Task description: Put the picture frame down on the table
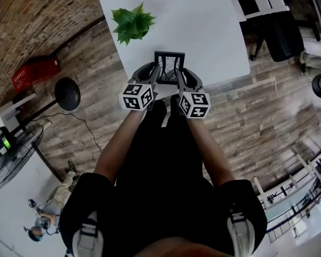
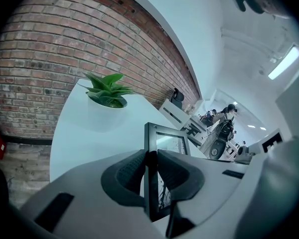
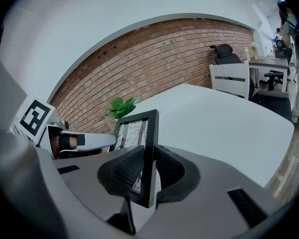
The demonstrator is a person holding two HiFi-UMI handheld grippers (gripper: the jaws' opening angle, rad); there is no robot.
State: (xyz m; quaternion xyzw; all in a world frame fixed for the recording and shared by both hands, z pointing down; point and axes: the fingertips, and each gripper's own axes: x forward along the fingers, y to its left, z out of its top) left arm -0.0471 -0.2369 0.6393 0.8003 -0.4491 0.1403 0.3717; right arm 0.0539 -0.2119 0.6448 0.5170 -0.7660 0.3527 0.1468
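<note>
White surface (image 1: 203, 20) against a brick wall (image 2: 65, 54), wood-plank floor (image 1: 241, 122) around. Upright over the near edge, picture frame (image 1: 169, 62), pinched from both sides: left tongs (image 1: 154, 73) clamped on its left border, right tongs (image 1: 184, 75) clamped on its right border. Cannot tell whether touching the surface. Beyond and leftward, potted plant (image 1: 132, 21), well apart. White chair (image 3: 231, 78) past the far edge; standing fan (image 1: 10, 157) on the floor, off left.
</note>
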